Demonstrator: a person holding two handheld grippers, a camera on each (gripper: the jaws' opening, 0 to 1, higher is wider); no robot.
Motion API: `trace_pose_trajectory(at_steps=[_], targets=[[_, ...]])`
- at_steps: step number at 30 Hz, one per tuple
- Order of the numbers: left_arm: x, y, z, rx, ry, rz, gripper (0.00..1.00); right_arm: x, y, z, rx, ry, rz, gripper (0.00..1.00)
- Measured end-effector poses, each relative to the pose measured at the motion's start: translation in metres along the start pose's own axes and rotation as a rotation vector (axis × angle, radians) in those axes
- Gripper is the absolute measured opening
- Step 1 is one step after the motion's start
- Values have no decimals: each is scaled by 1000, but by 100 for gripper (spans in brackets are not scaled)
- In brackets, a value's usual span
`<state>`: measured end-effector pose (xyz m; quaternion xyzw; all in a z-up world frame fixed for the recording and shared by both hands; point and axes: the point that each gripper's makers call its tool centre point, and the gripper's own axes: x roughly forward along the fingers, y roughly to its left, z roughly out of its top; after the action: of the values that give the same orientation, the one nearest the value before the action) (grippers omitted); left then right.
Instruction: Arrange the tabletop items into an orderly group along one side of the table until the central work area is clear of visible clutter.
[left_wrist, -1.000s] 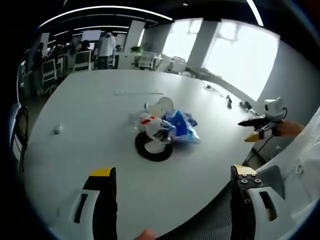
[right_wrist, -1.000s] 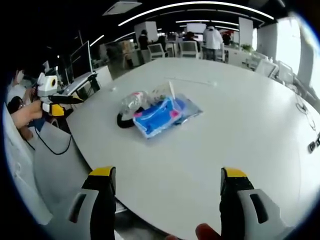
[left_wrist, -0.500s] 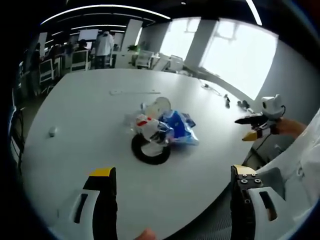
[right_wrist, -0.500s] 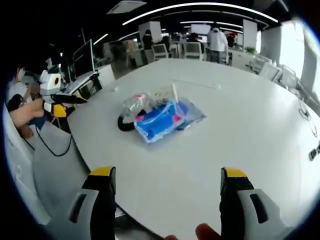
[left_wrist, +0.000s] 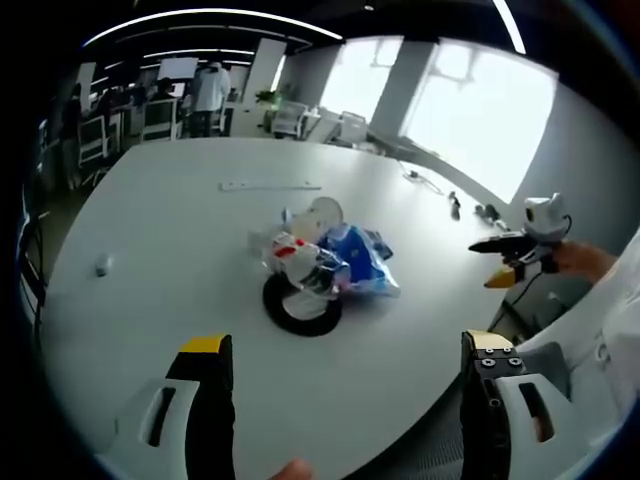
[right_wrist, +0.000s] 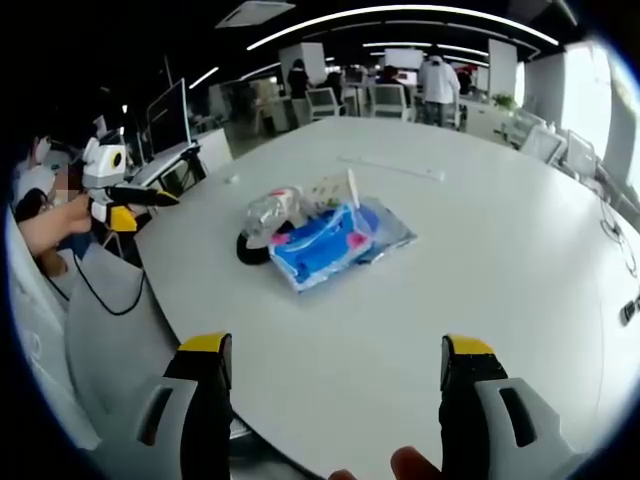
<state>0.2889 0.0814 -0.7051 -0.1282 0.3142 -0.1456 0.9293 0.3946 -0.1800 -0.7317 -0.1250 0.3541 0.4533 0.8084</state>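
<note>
A small pile lies in the middle of the white round table (left_wrist: 180, 220): a blue plastic pack (left_wrist: 358, 268), a clear bottle with a red label (left_wrist: 291, 250), a black ring (left_wrist: 302, 310) and a white round lid (left_wrist: 325, 212). The same blue pack (right_wrist: 322, 241), bottle (right_wrist: 272, 209) and ring (right_wrist: 244, 251) appear in the right gripper view. My left gripper (left_wrist: 345, 400) hangs open at the near table edge, well short of the pile. My right gripper (right_wrist: 335, 390) is open too, over the table's edge on another side. Each gripper holds nothing.
A long white strip (left_wrist: 270, 185) lies beyond the pile and a small white object (left_wrist: 100, 265) sits far left. Cables (left_wrist: 455, 200) lie by the window-side edge. The right gripper (left_wrist: 520, 245) and the left gripper (right_wrist: 120, 190) each show, hand-held, off the table. Chairs and people stand behind.
Both views have drifted only slightly with the hands. The pile and the other things on the table have not moved, and both grippers stay open.
</note>
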Motion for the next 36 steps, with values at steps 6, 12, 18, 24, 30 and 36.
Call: trace_pose_trajectory(at_steps=[6, 12, 18, 24, 30, 36], targets=[[4, 0, 4, 4, 1, -2, 91, 2, -2, 2, -6, 2, 0, 84], [7, 2, 6, 8, 4, -5, 91, 4, -2, 4, -12, 4, 0, 84], [10, 4, 6, 4, 9, -6, 91, 6, -2, 5, -14, 5, 3, 84], [13, 4, 6, 5, 18, -9, 90, 7, -3, 5, -14, 9, 4, 84], [16, 5, 7, 0, 21, -9, 90, 8, -3, 3, -15, 19, 4, 84], [19, 5, 7, 4, 35, -15, 90, 9, -3, 3, -13, 18, 5, 83]])
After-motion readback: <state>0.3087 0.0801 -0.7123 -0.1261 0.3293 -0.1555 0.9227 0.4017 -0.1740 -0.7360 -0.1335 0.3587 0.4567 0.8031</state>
